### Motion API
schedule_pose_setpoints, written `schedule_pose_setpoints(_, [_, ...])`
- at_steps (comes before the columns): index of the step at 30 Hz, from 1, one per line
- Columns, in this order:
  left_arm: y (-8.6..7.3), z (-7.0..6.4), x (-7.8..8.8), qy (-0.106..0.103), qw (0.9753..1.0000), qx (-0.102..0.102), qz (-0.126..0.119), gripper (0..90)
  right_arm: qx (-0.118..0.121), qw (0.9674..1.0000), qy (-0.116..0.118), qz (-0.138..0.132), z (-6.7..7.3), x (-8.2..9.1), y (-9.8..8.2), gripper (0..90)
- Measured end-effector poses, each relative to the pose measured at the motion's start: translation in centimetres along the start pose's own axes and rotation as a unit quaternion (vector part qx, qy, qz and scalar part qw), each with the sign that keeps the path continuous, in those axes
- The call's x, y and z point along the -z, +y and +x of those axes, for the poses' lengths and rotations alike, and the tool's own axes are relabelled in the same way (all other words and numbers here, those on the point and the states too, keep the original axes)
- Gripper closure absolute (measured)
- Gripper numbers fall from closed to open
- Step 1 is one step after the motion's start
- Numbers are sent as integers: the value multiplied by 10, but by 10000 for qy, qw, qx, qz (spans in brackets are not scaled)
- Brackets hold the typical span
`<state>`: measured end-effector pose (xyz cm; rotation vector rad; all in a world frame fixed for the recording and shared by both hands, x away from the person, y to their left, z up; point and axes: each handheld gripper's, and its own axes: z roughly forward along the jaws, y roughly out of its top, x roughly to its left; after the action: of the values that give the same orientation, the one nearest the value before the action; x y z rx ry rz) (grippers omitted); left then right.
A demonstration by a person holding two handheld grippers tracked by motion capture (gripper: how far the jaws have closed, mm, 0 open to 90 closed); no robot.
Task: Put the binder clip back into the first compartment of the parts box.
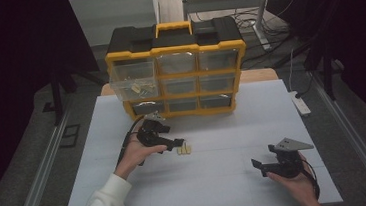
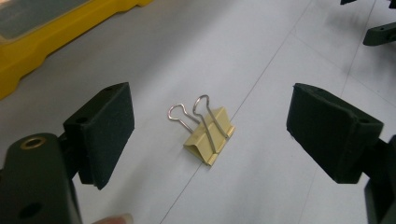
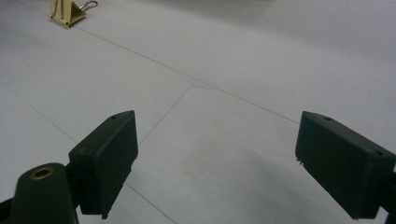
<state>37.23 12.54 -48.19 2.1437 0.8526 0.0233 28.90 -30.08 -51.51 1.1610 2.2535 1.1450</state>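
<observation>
A small yellow binder clip (image 2: 209, 140) with folded-up wire handles lies on the white table (image 1: 218, 180), between the wide-apart jaws of my left gripper (image 2: 210, 140). From the high view the clip (image 1: 184, 149) sits just right of that gripper (image 1: 177, 143), which is open and close above the table. My right gripper (image 1: 258, 165) rests open near the front right of the table with nothing between its jaws. In the right gripper view, that gripper (image 3: 217, 168) faces bare table, with the clip (image 3: 67, 12) far off at the upper left.
A yellow and black organiser (image 1: 177, 68) with clear drawers stands at the back of the table. Its top left drawer (image 1: 133, 82) is pulled out and holds several clips. A white power strip (image 1: 301, 103) lies off the table's right edge.
</observation>
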Motion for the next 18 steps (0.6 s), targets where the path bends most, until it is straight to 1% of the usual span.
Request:
schedule_pose_setpoints(4, [1,3,-7,-79,9999,37,92,171,-2,10000,-9,-7,-1,1,0,134])
schedule_pose_setpoints(6, [2,5,-12,-209,9997,83,134,173,1,10000,-10,-6,-1,1,-1,134])
schedule_pose_setpoints(10, [3,6,-21,-297,9992,80,250,189,18,10000,-11,7,0,0,0,134])
schedule_pose_setpoints(12, [4,6,-26,-298,9990,48,329,206,33,10000,-27,16,0,0,0,134])
schedule_pose_setpoints(13, [4,6,-29,-305,9988,64,366,220,33,10000,-28,14,0,0,0,134])
schedule_pose_setpoints(15, [4,6,-34,-289,9987,53,413,283,18,10000,-14,0,0,1,0,134])
schedule_pose_setpoints(18, [3,6,-39,-243,9983,-9,529,439,20,10000,-1,-6,0,1,0,133])
